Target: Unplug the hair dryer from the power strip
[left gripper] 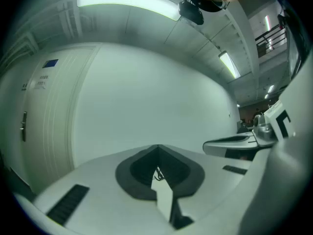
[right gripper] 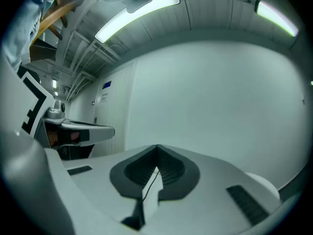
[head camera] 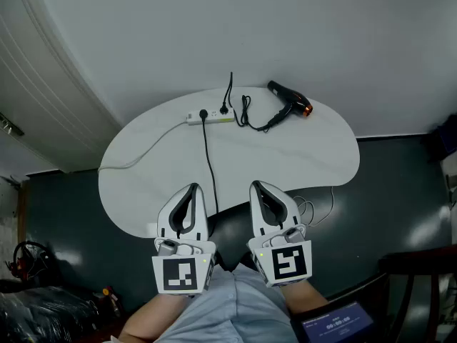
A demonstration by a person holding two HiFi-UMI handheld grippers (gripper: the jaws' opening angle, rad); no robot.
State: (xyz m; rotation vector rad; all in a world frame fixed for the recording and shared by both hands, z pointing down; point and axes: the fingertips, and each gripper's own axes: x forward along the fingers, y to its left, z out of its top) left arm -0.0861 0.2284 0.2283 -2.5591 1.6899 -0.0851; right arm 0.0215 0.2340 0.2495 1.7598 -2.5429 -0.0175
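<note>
The left hand-held gripper [head camera: 193, 186] and right hand-held gripper [head camera: 255, 184] hover closed and empty at the tabletop's [head camera: 307, 163] near edge. Far across, the hair dryer [head camera: 289, 98] lies beside the power strip [head camera: 211, 118]. Best: steady the strip, then pull straight out.

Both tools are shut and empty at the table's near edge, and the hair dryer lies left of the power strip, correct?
No. The head view shows the hair dryer lying right of the power strip, not left. The rest holds: the left tool and right tool are shut and empty at the near edge of the table.
</note>
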